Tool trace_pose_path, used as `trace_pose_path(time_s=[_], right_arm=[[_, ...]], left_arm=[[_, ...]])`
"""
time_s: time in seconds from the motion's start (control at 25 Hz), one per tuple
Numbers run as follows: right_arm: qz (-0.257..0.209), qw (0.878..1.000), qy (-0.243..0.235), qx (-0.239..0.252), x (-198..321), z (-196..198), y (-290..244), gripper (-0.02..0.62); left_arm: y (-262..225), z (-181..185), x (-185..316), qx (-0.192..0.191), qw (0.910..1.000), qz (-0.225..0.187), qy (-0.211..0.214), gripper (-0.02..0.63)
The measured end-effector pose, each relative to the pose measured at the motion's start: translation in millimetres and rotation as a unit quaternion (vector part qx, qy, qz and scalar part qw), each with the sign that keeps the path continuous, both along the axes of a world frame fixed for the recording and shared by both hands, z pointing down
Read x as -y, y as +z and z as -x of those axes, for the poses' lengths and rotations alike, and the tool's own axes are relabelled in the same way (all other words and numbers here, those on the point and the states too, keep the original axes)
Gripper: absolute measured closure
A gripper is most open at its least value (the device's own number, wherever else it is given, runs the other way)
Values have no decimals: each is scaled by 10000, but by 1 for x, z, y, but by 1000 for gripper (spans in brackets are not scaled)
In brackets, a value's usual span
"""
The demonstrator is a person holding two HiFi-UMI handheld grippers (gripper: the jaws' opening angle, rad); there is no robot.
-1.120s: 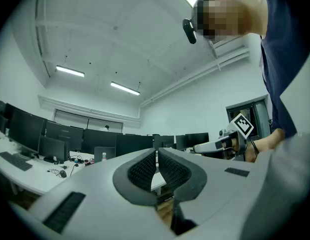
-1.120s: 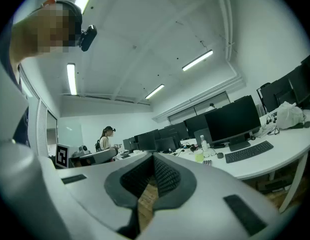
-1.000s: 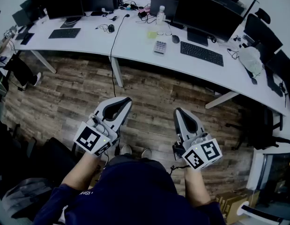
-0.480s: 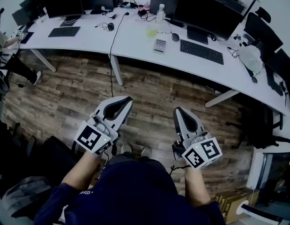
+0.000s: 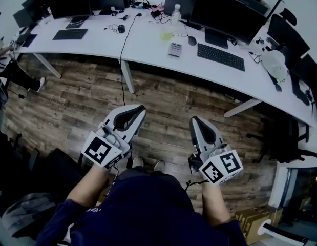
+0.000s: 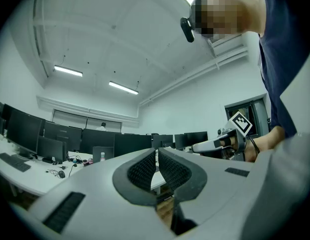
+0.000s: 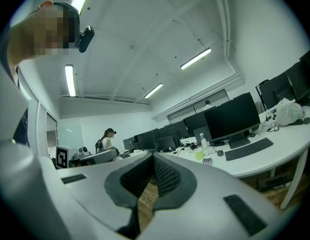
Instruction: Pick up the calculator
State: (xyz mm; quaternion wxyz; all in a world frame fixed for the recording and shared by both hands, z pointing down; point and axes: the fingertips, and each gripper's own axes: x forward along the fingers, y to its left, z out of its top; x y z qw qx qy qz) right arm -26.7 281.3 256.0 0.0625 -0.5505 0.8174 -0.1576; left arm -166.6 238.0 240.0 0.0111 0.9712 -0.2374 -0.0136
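Calculator (image 5: 174,50) near desk (image 5: 148,45) front edge — left gripper (image 5: 140,108), right gripper (image 5: 194,121) closed, empty, well back across floor (image 5: 163,99)

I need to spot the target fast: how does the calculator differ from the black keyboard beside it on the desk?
The calculator is small, compact and light grey; the keyboard is long, wide and black. The calculator lies in front of the bottle; the keyboard lies to its right in the head view, in front of the big monitor. Both lie flat on the white desk, untouched.
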Motion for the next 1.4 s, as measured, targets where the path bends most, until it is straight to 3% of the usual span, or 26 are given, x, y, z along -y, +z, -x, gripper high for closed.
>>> trace_pose_path(time_s=[0.84,1.0,1.12,1.4], right_arm=[[22,10000,23,85,6,-5,2,591],[17,10000,22,94,6,-6,3,591],[14,9999,24,102,7,-6,4,591],[28,9999,20,122,7,-7,3,591]], left_arm=[[1,-6,3,133,9999,-58,52,552],[-6,-9,2,-54,9998,-163,122,543],[2,-8,4,140,9998,-72,76,537],[0,-9,4,149,9998,-60,85,515]])
